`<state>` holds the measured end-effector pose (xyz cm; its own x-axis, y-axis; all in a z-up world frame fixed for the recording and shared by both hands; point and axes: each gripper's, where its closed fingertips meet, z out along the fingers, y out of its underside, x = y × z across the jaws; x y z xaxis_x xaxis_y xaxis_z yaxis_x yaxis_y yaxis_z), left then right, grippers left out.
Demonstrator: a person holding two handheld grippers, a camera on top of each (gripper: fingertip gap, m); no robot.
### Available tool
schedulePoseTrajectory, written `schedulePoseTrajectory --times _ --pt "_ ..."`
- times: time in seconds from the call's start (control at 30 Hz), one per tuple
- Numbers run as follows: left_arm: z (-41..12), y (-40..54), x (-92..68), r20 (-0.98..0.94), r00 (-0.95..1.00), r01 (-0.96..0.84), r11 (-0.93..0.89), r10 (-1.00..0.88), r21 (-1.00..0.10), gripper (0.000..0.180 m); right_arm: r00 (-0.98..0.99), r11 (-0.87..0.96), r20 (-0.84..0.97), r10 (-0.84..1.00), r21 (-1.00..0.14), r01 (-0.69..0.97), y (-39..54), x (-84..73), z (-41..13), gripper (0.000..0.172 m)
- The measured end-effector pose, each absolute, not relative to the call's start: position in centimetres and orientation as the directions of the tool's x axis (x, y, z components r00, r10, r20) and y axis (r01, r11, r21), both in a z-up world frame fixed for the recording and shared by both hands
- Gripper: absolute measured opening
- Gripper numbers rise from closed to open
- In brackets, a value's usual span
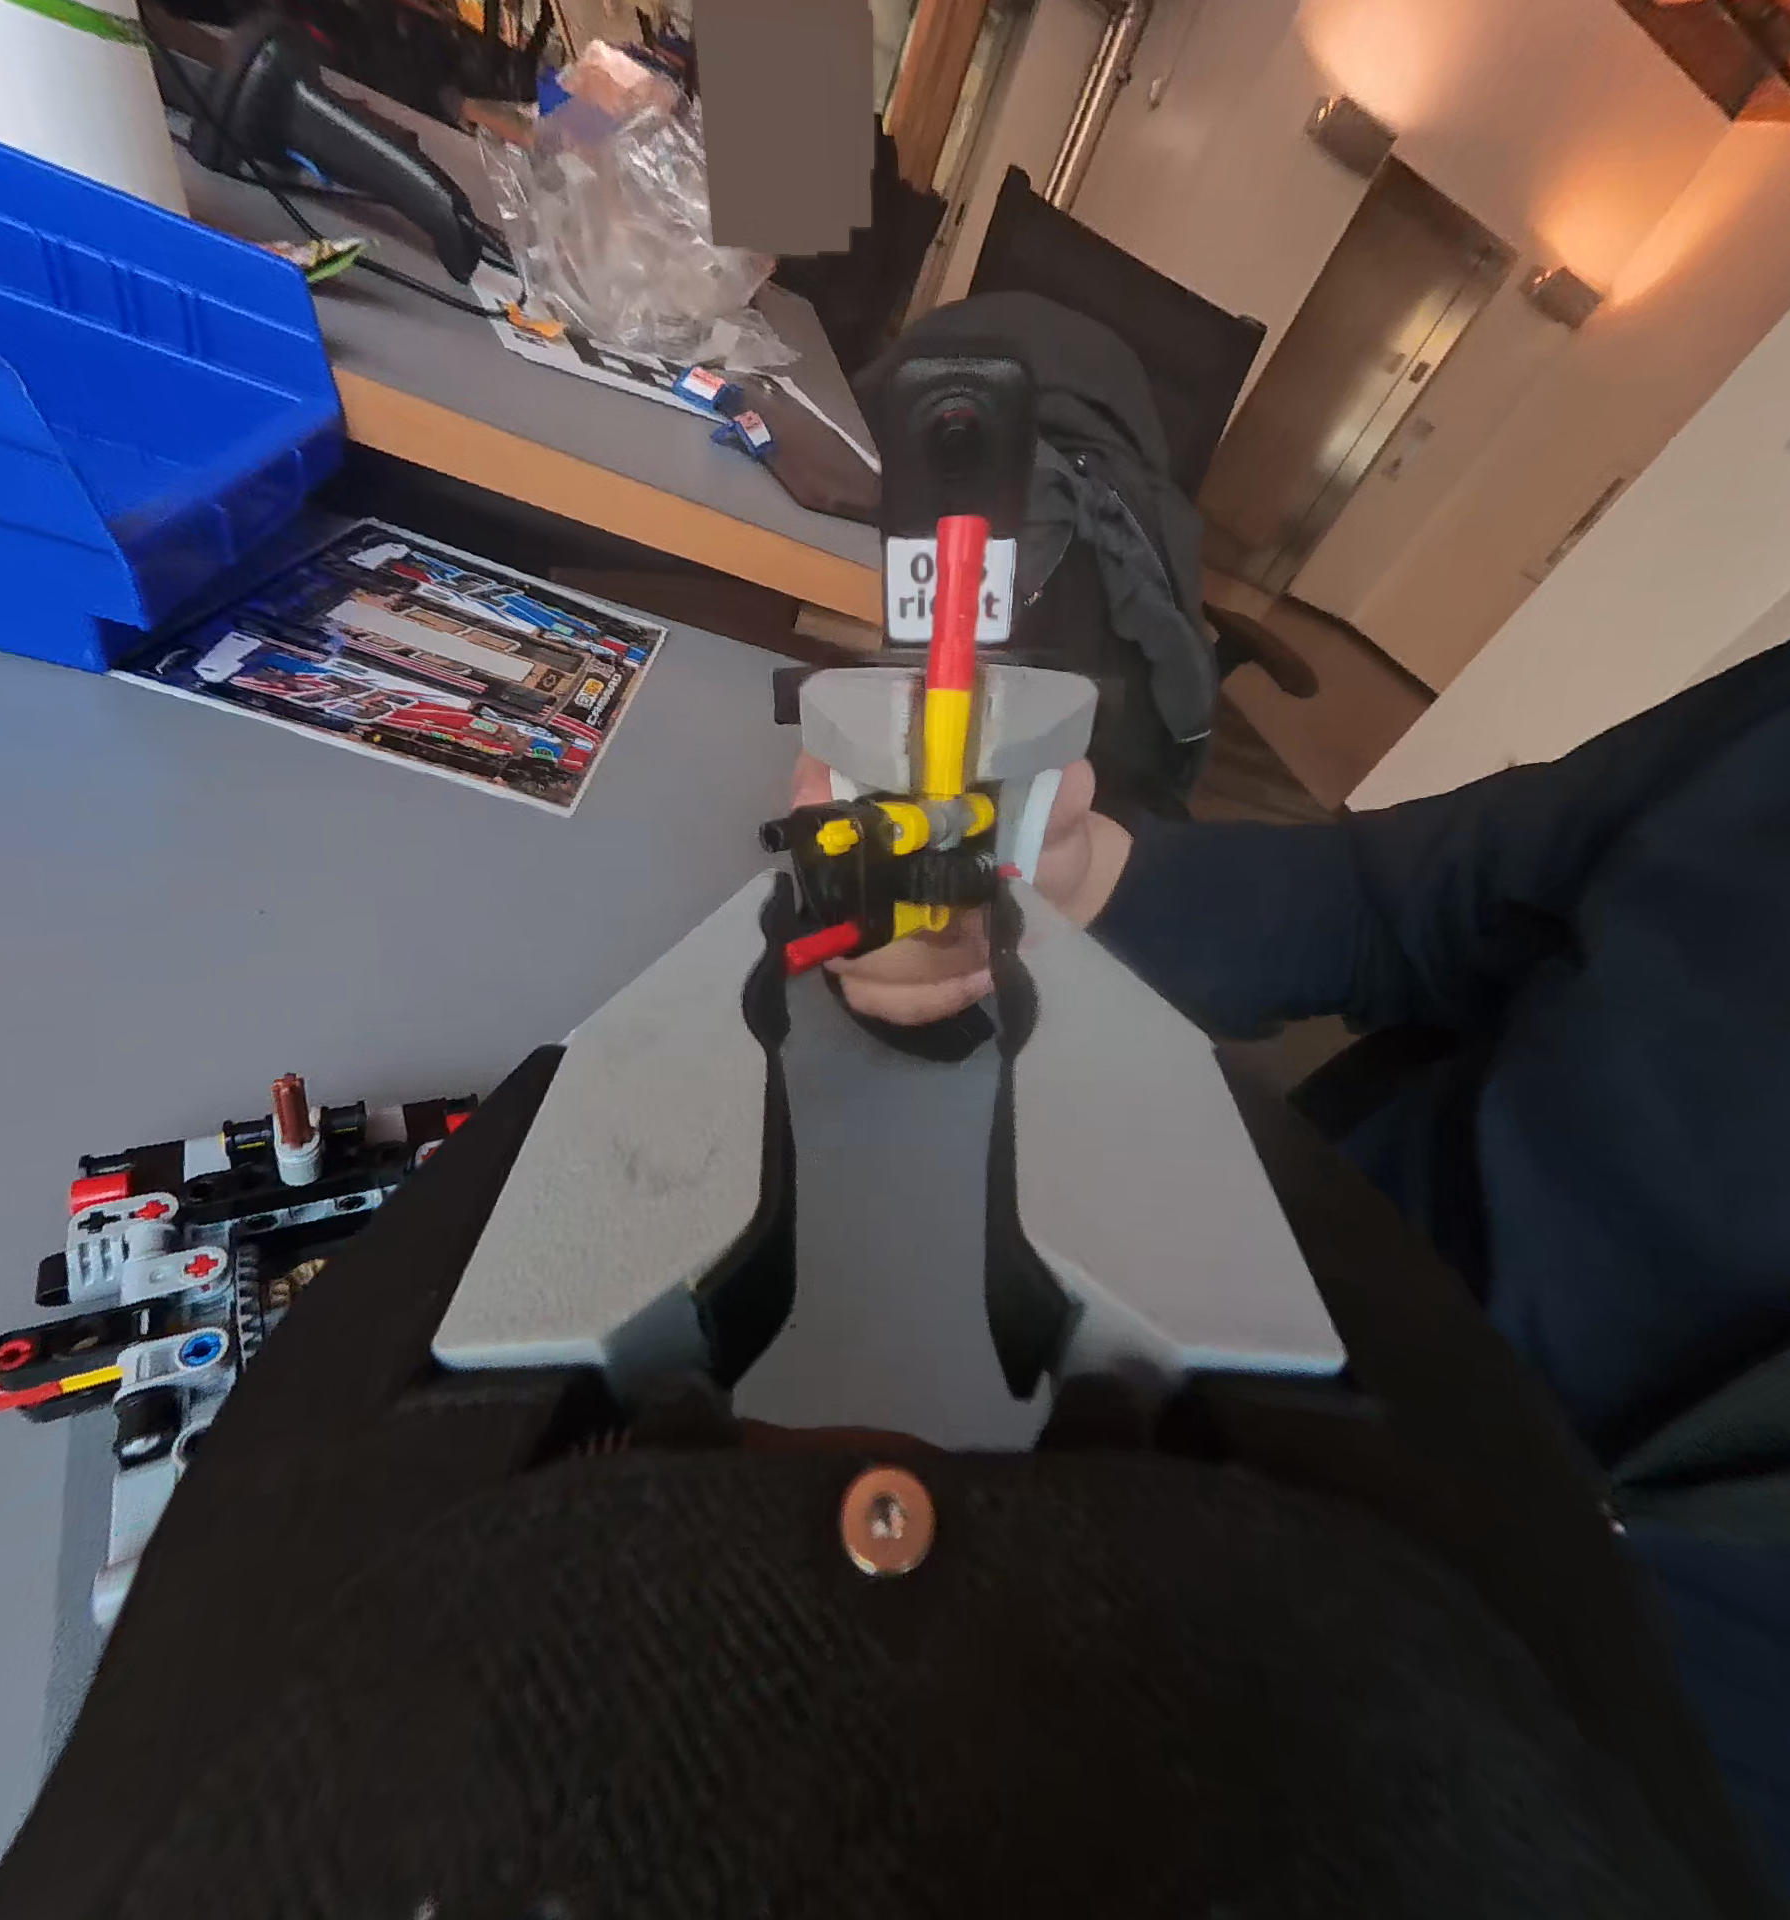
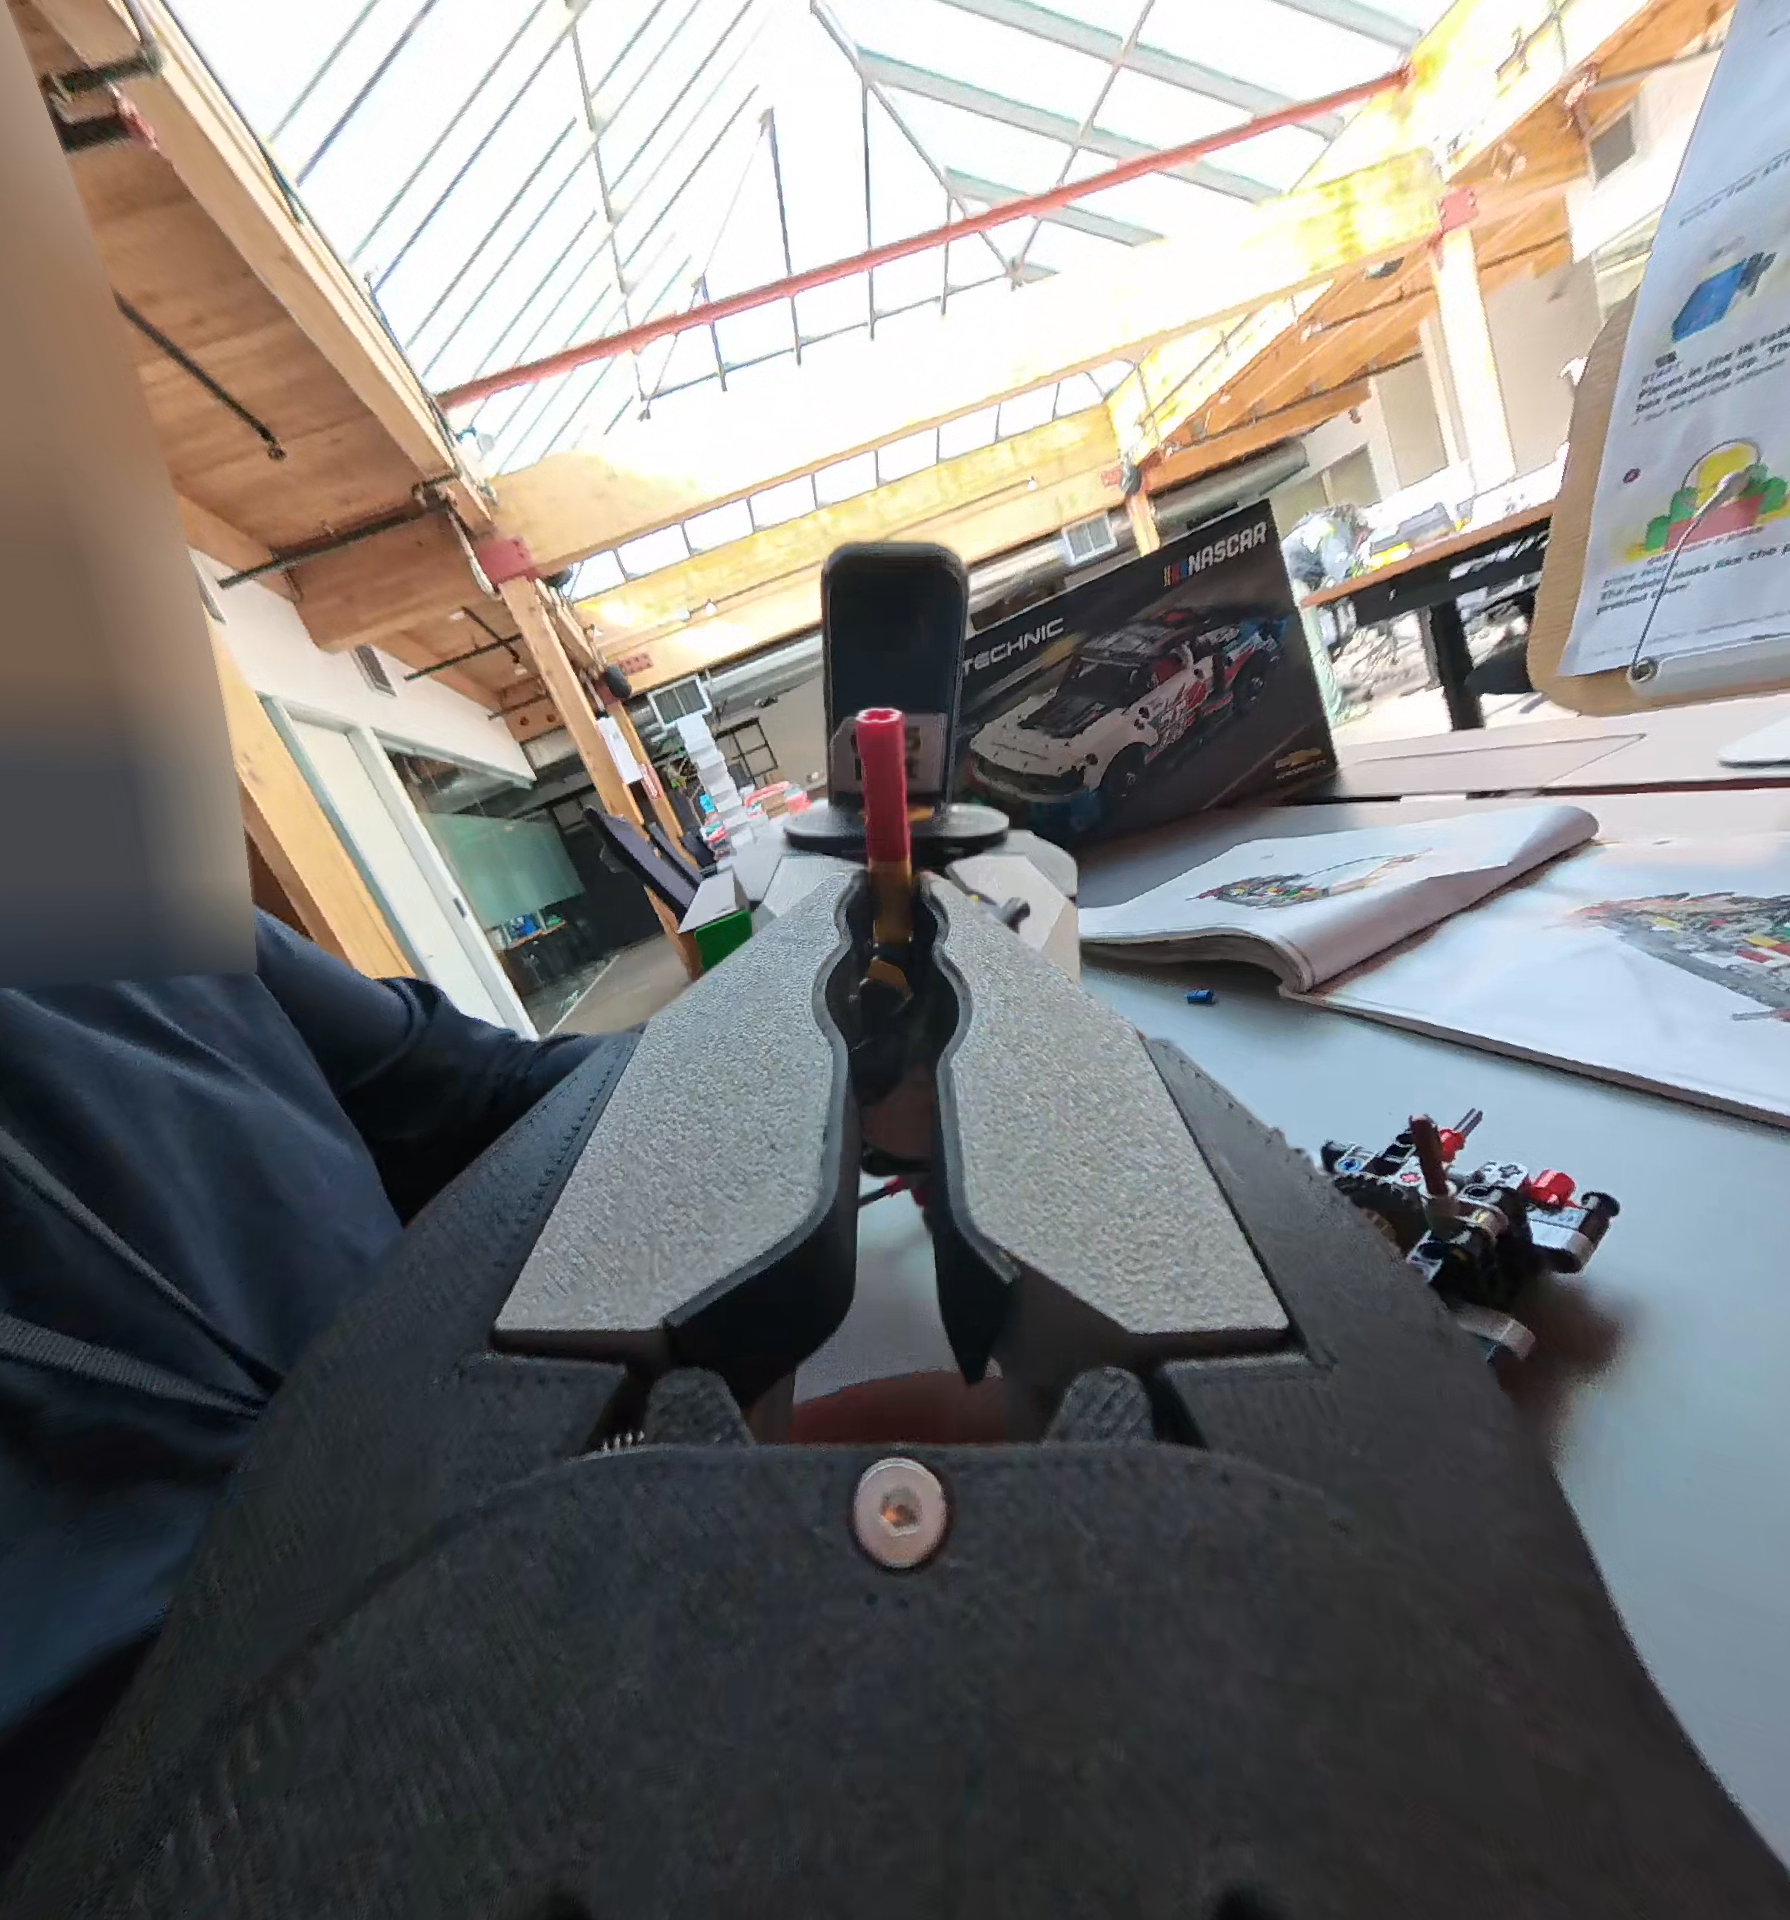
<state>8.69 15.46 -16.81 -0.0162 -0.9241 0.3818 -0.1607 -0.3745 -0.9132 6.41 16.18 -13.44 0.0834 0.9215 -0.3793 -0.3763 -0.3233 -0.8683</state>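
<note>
Clamping a small yellow-and-black brick piece (image 1: 896,868) by its yellow rod, our right gripper (image 2: 889,914) holds it upright, probably for access; our left gripper (image 1: 896,914) stands apart around it, pads unpressed; bigger build (image 1: 174,1257) lies at 8 o'clock

Both grippers have grey, grainy-faced fingers (image 2: 725,1132) edged in wavy black, on ribbed black bodies. A silver screw (image 2: 899,1512) sits centrally. The person wears a dark navy sleeve (image 1: 1442,914).
</note>
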Motion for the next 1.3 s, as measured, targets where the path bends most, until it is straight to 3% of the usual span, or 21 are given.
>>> schedulePoseTrajectory --times 0.17,0.43,0.57,0.63,0.73,0.93,1.13,1.3 --pt "-16.7 15.6 8.1 0.451 -0.031 -0.120 -0.444 -0.892 -0.888 0.029 0.065 -0.374 -0.425 0.903 -0.850 -0.371 16.6 6.7 -14.1 0.005" --pt "-17.2 16.0 7.5 0.406 0.049 -0.175 -0.408 -0.912 -0.896 0.029 0.089 -0.361 -0.408 0.908 -0.875 -0.323 16.6 8.3 -14.7 0.009" --pt "-18.0 15.3 7.3 0.413 0.059 -0.222 -0.416 -0.909 -0.882 0.030 0.193 -0.341 -0.363 0.912 -0.930 -0.138 16.6 9.9 -15.6 0.019" --pt "-18.3 14.4 7.5 0.420 0.033 -0.254 -0.415 -0.907 -0.874 0.030 0.242 -0.305 -0.292 0.925 -0.952 0.020 16.1 10.1 -15.8 0.035" --pt "-19.2 13.0 7.7 0.418 -0.003 -0.344 -0.392 -0.908 -0.853 0.030 0.201 -0.233 -0.188 0.961 -0.945 0.229 13.9 9.5 -15.7 0.039" --pt "-20.6 11.0 7.3 0.410 -0.023 -0.484 -0.349 -0.912 -0.803 0.029 0.166 -0.158 -0.092 0.982 -0.881 0.447 12.3 7.9 -18.8 0.015" --pt "-21.3 10.9 6.4 0.373 0.043 -0.531 -0.337 -0.927 -0.777 0.030 0.122 -0.245 -0.216 0.969 -0.904 0.350 11.3 7.0 -20.2 0.006" --pt "-20.7 12.2 5.5 0.115 0.179 -0.491 -0.190 -0.977 -0.850 0.037 0.206 -0.414 -0.373 0.905 -0.885 0.213 12.4 7.6 -21.3 0.004"
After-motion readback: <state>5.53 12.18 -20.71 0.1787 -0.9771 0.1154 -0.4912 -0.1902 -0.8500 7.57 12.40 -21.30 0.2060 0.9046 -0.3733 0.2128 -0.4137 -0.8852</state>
